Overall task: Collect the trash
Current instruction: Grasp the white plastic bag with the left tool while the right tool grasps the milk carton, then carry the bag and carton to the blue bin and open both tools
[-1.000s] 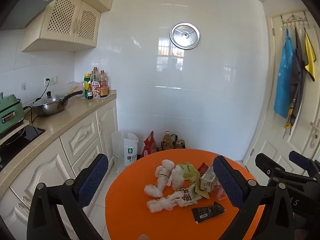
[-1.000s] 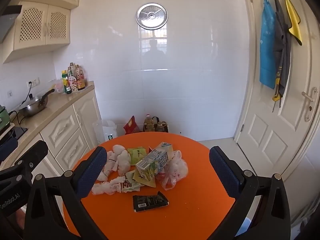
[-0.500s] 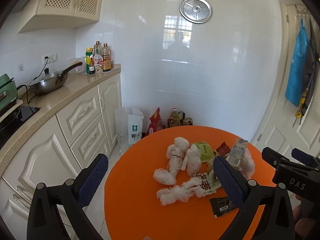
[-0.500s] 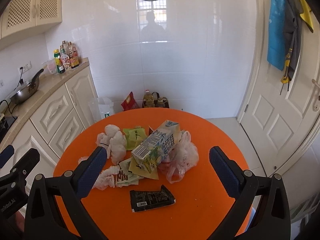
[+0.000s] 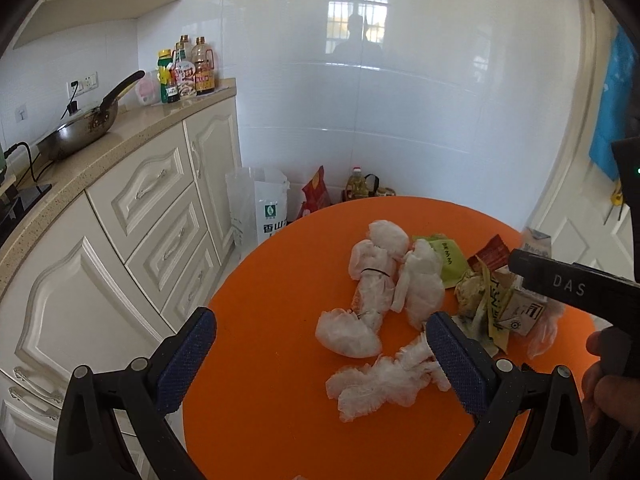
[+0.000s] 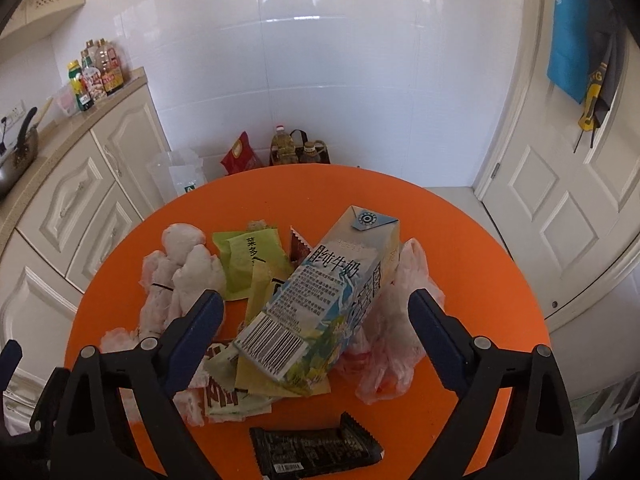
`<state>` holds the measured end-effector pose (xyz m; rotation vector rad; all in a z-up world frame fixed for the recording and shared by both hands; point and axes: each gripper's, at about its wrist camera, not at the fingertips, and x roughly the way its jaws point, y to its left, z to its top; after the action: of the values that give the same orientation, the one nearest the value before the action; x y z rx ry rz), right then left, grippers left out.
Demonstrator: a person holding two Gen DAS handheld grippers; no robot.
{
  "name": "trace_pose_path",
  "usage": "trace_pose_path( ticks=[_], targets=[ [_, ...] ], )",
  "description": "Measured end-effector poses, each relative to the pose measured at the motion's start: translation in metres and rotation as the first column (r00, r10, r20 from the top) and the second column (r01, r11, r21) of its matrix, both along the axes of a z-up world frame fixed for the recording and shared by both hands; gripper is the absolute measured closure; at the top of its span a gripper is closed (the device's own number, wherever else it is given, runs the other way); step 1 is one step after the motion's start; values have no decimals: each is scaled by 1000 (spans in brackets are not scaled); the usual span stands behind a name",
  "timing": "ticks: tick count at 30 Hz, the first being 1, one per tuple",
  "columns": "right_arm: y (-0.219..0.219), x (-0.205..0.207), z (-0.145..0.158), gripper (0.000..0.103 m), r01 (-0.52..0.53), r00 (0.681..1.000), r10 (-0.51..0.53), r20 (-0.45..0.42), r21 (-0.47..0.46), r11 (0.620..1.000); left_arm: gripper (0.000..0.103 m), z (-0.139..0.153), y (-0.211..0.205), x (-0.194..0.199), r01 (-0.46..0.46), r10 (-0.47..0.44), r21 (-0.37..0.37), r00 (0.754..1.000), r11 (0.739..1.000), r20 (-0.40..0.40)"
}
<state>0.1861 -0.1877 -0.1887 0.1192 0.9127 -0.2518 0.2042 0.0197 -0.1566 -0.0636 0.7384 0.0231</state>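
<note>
Orange table (image 6: 460, 240) nearer; milk carton (image 6: 320, 296) looms larger.

Milk carton (image 6: 320, 296) crowded: wrappers (image 6: 248, 264) left, plastic bag (image 6: 396, 320) right; table (image 6: 472, 248) bare beyond.

One milk carton (image 6: 320, 300), one black wrapper (image 6: 316, 454), two green packets (image 6: 250, 262).

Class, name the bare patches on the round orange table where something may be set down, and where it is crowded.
Bare: the far strip of the round orange table beyond the milk carton, and its right edge past the crumpled clear plastic bag. Crowded: centre and left, among white tissue wads and wrappers.
</note>
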Motion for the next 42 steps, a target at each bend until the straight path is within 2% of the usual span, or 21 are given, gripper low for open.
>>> trace_pose_path(
  ticks=[2, 5, 7, 9, 14, 19, 24, 25, 26, 27, 30, 34, 37, 40, 42],
  targets=[
    [-3, 11, -12, 14, 14, 999, -14, -32, -13, 1000, 1, -11, 0, 11, -5, 5, 3, 1000, 1000, -16],
    [-9, 17, -31, 31, -1, 997, 2, -76, 14, 1000, 1, -26, -2, 23, -7, 7, 11, 999, 1000, -43],
    [-14, 13, -37, 50, -14, 997, 14, -81, 5, 1000, 1, -35, -4, 32, -4, 5, 20, 998, 1000, -65],
    [-21, 5, -38, 58, -35, 997, 34, -75, -7, 999, 1, -41, -7, 40, 6, -4, 24, 997, 1000, -81],
    [-30, -15, -34, 60, -92, 995, 94, -37, 45, 995, 1, -56, -22, 70, 38, -33, 53, 994, 998, -103],
    [-37, -27, -28, 60, -118, 993, 119, -10, 70, 991, 1, -80, -37, 107, 92, -74, 108, 984, 990, -162],
    [-42, -35, -26, 61, -126, 992, 126, 11, 106, 986, 1, -95, -42, 140, 129, -109, 85, 973, 988, -204],
    [-42, -36, -25, 62, -127, 992, 126, 18, 114, 985, 5, -96, -40, 146, 136, -118, 71, 970, 988, -210],
    [-41, -38, -24, 62, -129, 992, 126, 27, 126, 984, 18, -100, -39, 151, 145, -130, 53, 965, 988, -226],
    [-45, -41, -23, 62, -131, 991, 127, 32, 132, 983, 22, -103, -38, 155, 143, -129, 38, 960, 989, -248],
    [-49, -45, -18, 62, -124, 992, 119, 45, 140, 982, 39, -102, -37, 158, 160, -148, 30, 960, 987, -236],
    [-54, -54, -13, 63, -123, 992, 114, 61, 164, 979, 72, -97, -28, 159, 177, -173, -6, 951, 984, -256],
    [-58, -59, -11, 63, -127, 991, 118, 63, 164, 978, 74, -94, -19, 148, 171, -175, -38, 949, 985, -261],
    [-58, -61, -9, 63, -131, 991, 123, 58, 172, 976, 72, -90, -11, 132, 173, -169, -10, 949, 985, -264],
    [-56, -63, -11, 63, -136, 990, 128, 53, 172, 976, 67, -90, -9, 125, 171, -162, 12, 952, 985, -261]
  ],
)
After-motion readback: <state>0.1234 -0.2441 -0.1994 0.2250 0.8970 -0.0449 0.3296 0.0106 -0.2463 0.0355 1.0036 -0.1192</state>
